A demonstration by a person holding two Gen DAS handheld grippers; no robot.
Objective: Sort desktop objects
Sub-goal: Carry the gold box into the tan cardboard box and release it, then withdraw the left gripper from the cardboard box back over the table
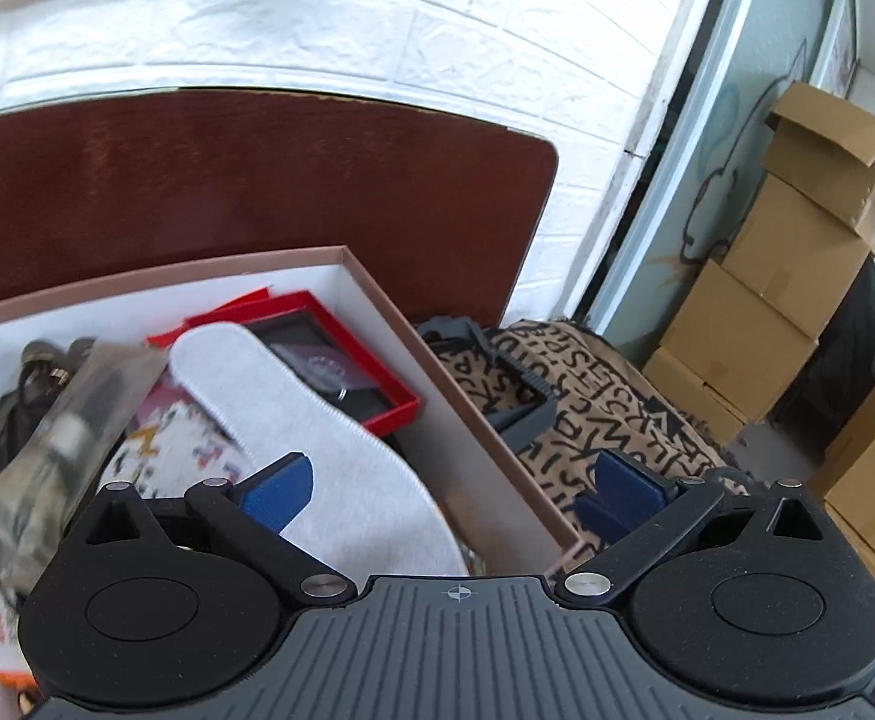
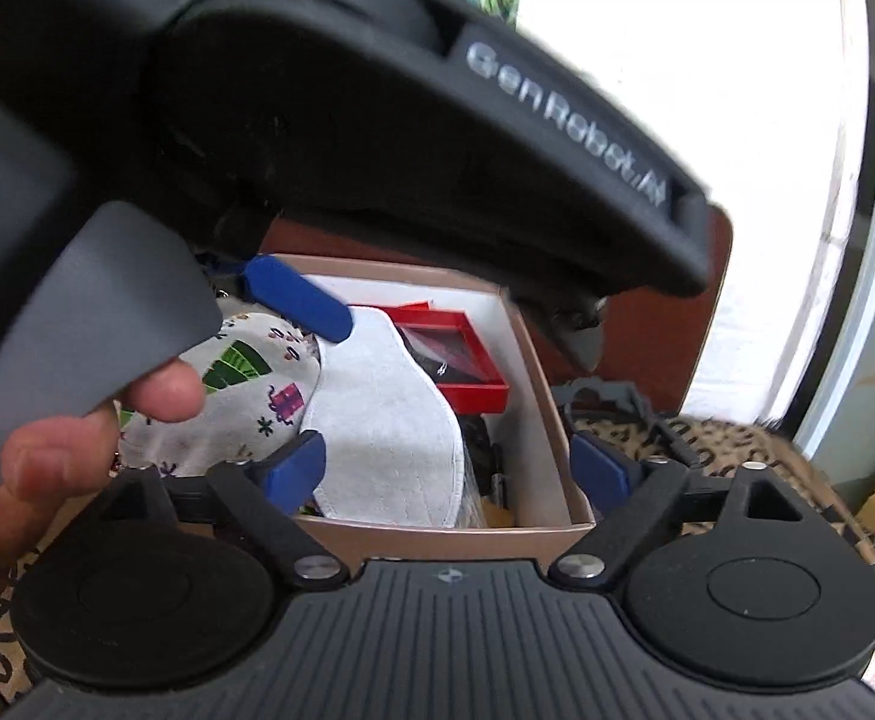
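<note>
An open cardboard box [image 1: 479,420] with a white inside holds a grey-white insole [image 1: 317,420], a red tray [image 1: 341,354] with a dark item, a printed cloth [image 1: 179,450] and a blurred clear packet [image 1: 59,438]. My left gripper [image 1: 449,495] hangs open over the box's near right corner, one blue pad above the insole and the other outside the wall. In the right wrist view the box [image 2: 437,534], insole [image 2: 389,408], printed cloth [image 2: 245,396] and red tray [image 2: 461,354] lie ahead. My right gripper [image 2: 449,471] is open over the box's near edge, gripping nothing. The left gripper's blue fingertip [image 2: 299,297] hovers above the insole.
The box rests on a tan cloth printed with black letters [image 1: 605,402], beside a grey plastic part [image 1: 521,384]. A dark red-brown board [image 1: 257,180] stands behind, against a white brick wall. Stacked cardboard cartons [image 1: 797,300] fill the right. A hand [image 2: 47,450] holds the left gripper's handle.
</note>
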